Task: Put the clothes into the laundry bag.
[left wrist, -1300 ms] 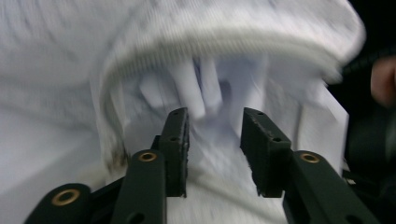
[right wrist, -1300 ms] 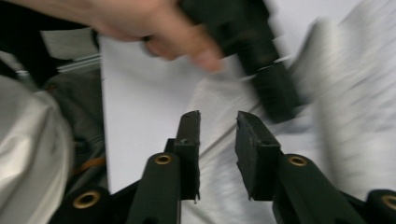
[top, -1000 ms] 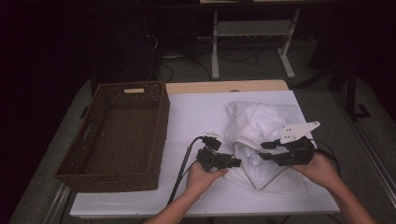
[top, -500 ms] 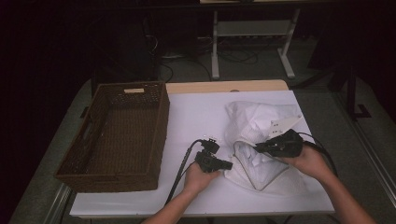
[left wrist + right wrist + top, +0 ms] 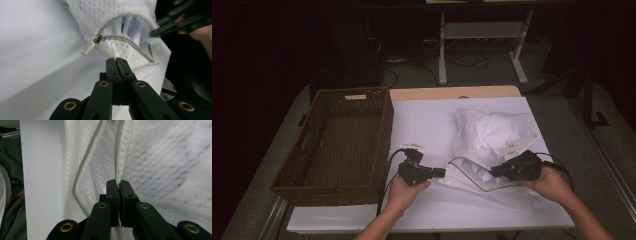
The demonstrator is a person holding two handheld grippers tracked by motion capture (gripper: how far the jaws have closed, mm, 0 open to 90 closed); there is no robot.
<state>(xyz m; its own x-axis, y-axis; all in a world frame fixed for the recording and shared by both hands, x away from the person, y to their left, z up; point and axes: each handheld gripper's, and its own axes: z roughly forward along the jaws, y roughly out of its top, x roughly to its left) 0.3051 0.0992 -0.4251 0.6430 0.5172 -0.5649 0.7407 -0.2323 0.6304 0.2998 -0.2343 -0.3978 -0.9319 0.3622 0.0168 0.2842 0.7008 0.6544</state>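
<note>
A white mesh zip bag [image 5: 492, 132], stuffed with white cloth, lies on the right half of the white table [image 5: 427, 120]. My left gripper [image 5: 443, 173] is shut on the mesh edge [image 5: 120, 50] at the bag's near left corner, just below the zipper pull [image 5: 88, 48]. My right gripper [image 5: 493, 171] is shut on the zipper edge [image 5: 117, 157] of the bag's mouth, opposite the left one. Between the two, the mouth gapes, its grey zipper band [image 5: 477, 177] curving across. In the left gripper view the right gripper [image 5: 175, 21] shows blurred at top right.
A dark brown wicker basket [image 5: 312, 165] stands on the left part of the table, its inside bare. The table's front edge [image 5: 432, 227] is just below my hands. A white metal stand [image 5: 484, 45] is on the floor beyond the far edge.
Both grippers have closed on the bag's mouth edges. The left one has drawn its edge to the left, stretching the mouth wider. The right hand has stayed almost in place.
</note>
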